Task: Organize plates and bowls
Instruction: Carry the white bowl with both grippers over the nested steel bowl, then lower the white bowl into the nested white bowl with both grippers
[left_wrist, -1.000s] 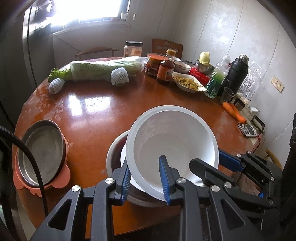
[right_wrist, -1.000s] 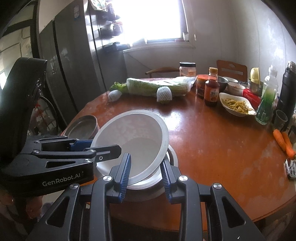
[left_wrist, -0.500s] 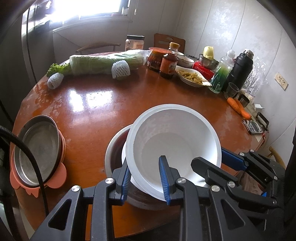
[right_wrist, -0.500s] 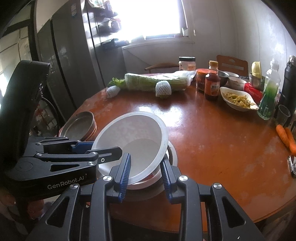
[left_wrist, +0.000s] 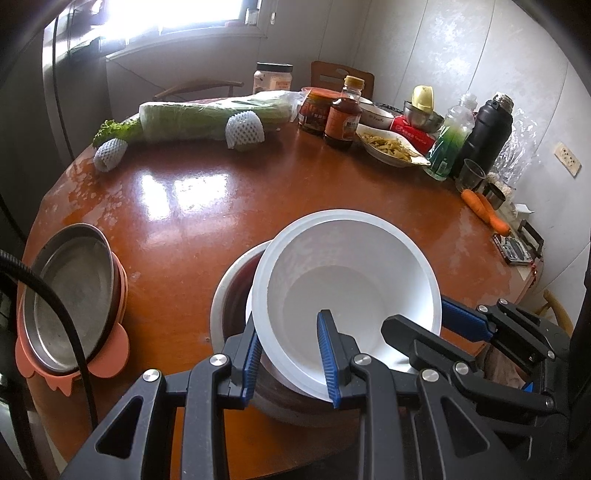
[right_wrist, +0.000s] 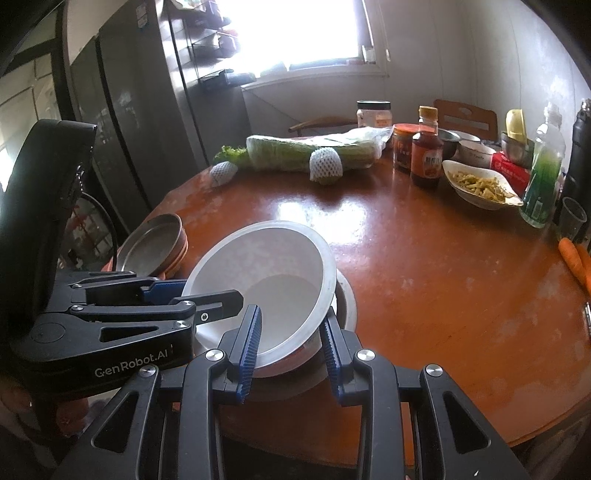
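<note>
You are holding the white plastic bowl (left_wrist: 347, 280) with both tongs at once, and it is tilting above the stack beneath it rather than sitting flat. Your left tongs (left_wrist: 290, 363) are clamping narrow on the bowl's near rim, one blue pad outside the wall and the other inside. Your right tongs (right_wrist: 291, 345) are gripping the same rim from the other side in the same way, their jaws nearly closed with only the thin wall between them. In the left wrist view the right tongs are showing at the bowl's right edge (left_wrist: 461, 325), and in the right wrist view the left tongs are reaching in from the left (right_wrist: 192, 299). Directly under the white bowl, a grey bowl with a dark red inside (left_wrist: 236, 284) is resting on the round glossy brown worktop (left_wrist: 207, 206), near its front edge, with a second white rim nested inside it. Well apart to the left, a round steel dish (left_wrist: 70, 295) is sitting in a salmon-pink holder (left_wrist: 110, 365) at the worktop's edge. Along the far side, a wrapped green cabbage (left_wrist: 207, 118), a brown sauce bottle (left_wrist: 343, 122), a white dish of yellow food (left_wrist: 391, 147) and two orange carrots (left_wrist: 484, 210) are lying clear of your work.
</note>
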